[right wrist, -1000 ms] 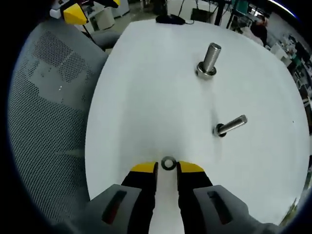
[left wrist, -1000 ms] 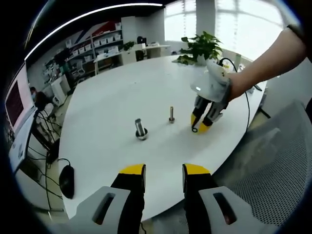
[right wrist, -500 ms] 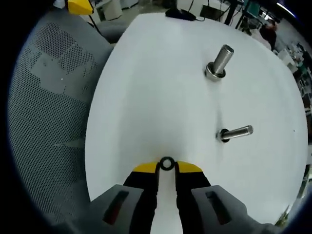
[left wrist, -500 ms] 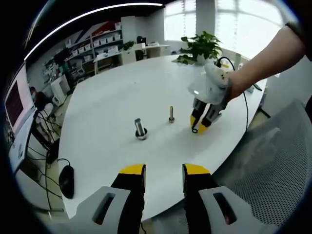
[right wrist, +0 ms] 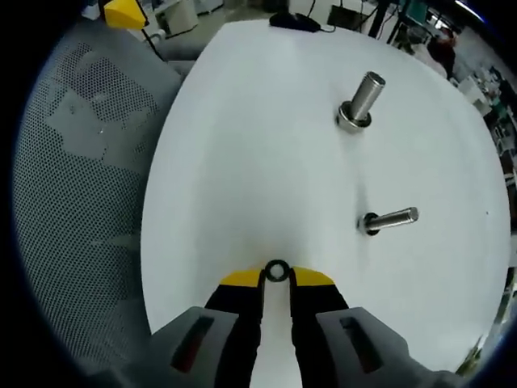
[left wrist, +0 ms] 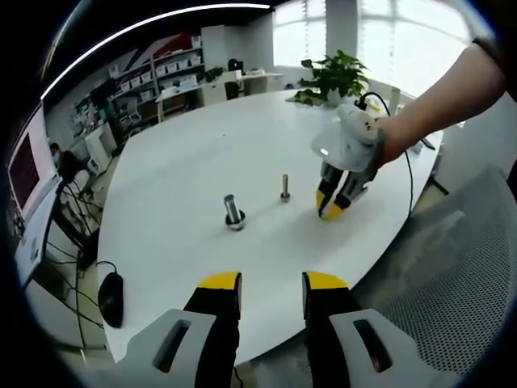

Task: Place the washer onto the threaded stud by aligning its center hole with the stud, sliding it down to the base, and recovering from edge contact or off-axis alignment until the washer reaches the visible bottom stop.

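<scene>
White laminate forms the top of a large rounded table (left wrist: 202,162), with a grey mesh chair (right wrist: 89,186) drawn up at its near edge. A potted plant (left wrist: 333,77) stands at the far side of the table, and a black computer mouse (left wrist: 110,299) lies near the left rim.

Left gripper (left wrist: 271,284) hangs off the table's near edge; its yellow-tipped jaws are spread, with nothing between them.

Right gripper (right wrist: 277,277), held in a person's hand (left wrist: 396,141), is angled down close to the tabletop. Its jaws are pinching the washer (right wrist: 277,270) between the yellow tips, the ring standing on edge so that its centre hole shows.

Two metal posts stand on the table, well apart from the washer. The thicker one (right wrist: 359,101), on a round collar, is the farther from the right gripper. The thinner threaded stud (right wrist: 389,219) stands nearer, to the side of the gripper's line; no washer is on it.
</scene>
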